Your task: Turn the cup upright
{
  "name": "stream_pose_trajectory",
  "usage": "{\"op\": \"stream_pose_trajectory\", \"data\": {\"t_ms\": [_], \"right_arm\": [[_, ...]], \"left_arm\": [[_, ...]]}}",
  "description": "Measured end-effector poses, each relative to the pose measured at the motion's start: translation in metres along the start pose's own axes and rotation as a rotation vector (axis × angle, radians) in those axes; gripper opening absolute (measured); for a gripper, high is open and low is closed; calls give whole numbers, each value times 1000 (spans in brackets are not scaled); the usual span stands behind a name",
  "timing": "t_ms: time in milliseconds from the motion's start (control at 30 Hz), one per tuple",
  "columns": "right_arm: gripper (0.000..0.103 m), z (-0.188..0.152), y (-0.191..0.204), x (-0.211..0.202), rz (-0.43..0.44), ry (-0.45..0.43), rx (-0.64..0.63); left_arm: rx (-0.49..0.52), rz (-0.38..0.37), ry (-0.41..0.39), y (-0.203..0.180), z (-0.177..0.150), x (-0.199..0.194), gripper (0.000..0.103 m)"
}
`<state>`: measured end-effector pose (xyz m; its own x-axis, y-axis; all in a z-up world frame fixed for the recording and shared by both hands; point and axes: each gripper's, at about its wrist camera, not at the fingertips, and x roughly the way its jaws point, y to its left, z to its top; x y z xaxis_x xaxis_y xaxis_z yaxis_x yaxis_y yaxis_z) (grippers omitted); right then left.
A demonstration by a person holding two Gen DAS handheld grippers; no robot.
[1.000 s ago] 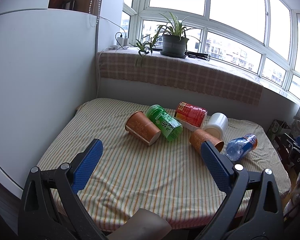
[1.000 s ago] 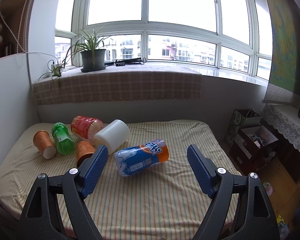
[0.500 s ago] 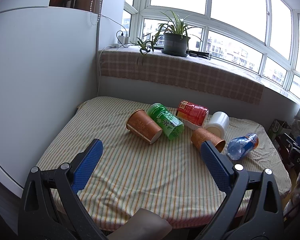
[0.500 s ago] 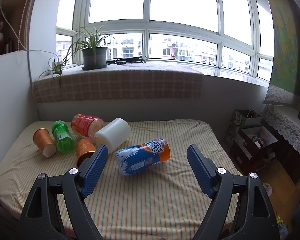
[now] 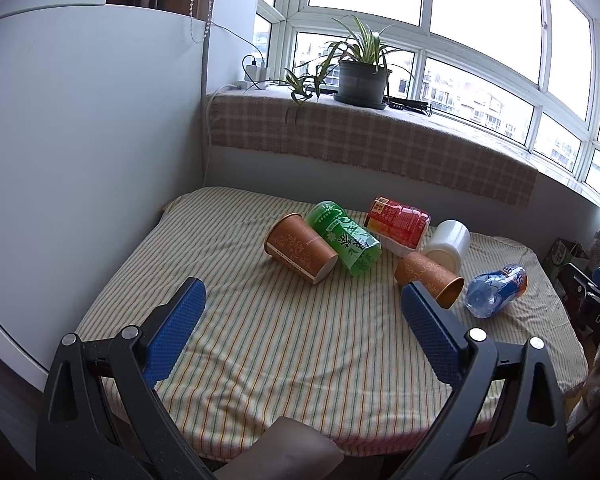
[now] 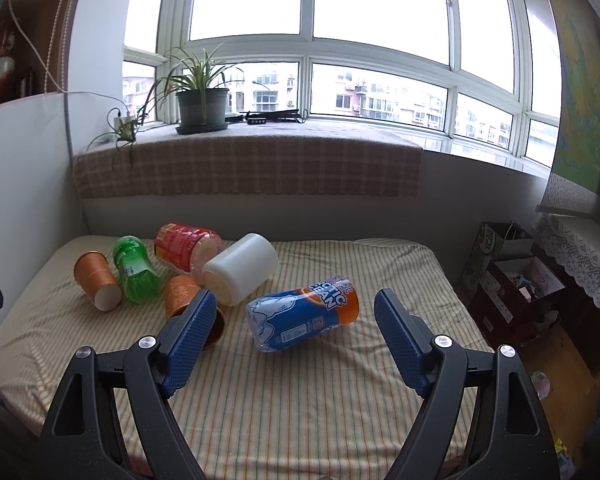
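Note:
Several cups lie on their sides on a striped tablecloth. An orange paper cup (image 5: pixel 300 248) (image 6: pixel 97 280) lies at the left beside a green cup (image 5: pixel 342 236) (image 6: pixel 134 270). A second orange cup (image 5: pixel 428 276) (image 6: pixel 184 294) lies in the middle, partly behind a finger in both views. A red cup (image 5: pixel 398 220) (image 6: pixel 180 246), a white cup (image 5: pixel 448 244) (image 6: pixel 242 266) and a blue-and-orange cup (image 5: pixel 496 290) (image 6: pixel 304 316) lie further right. My left gripper (image 5: pixel 302 306) is open and empty above the table's near part. My right gripper (image 6: pixel 294 320) is open and empty, short of the blue-and-orange cup.
The table (image 5: pixel 284 344) stands against a white wall on the left and a windowsill with a checked cloth (image 5: pixel 372 144) and a potted plant (image 5: pixel 360 76) behind. Boxes and bags (image 6: pixel 512 272) stand on the floor to the right.
Both grippers have crept slightly forward toward the cups, which sit a little lower in each view. Both stay open. No cup has moved.

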<state>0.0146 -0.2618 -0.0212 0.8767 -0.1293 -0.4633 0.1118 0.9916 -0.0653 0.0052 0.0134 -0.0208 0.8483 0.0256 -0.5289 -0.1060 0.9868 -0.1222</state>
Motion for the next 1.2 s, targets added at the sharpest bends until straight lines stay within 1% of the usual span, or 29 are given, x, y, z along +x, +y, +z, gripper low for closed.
{"op": "stream_pose_trajectory", "data": {"t_ms": [233,400,533,667,833,1067,1133,1167,1200], "right_arm": [[81,5,15,11,67,17,-21],[81,14,34,21,161,19,-69],[81,22,53,36,258,50,-105],[81,27,77,50,325,72,-165],[81,34,102,78,418,145,-220],[81,48,134,126,551,303,-240],[75,52,146,140,579,345,-260],[71,53,152,147,595,372,-268],[69,55,158,156,618,410,-273]], "left_arm": [[-3,38,17,8,2,4,100],[-2,67,28,15,2,6,100],[-3,91,29,22,2,6,100],[-14,113,39,32,1,7,100],[-41,139,54,48,-2,9,100],[-76,162,84,67,-13,6,100],[-83,162,91,70,-16,5,100],[-86,163,93,71,-17,4,100],[-89,164,95,72,-18,3,100]]}}
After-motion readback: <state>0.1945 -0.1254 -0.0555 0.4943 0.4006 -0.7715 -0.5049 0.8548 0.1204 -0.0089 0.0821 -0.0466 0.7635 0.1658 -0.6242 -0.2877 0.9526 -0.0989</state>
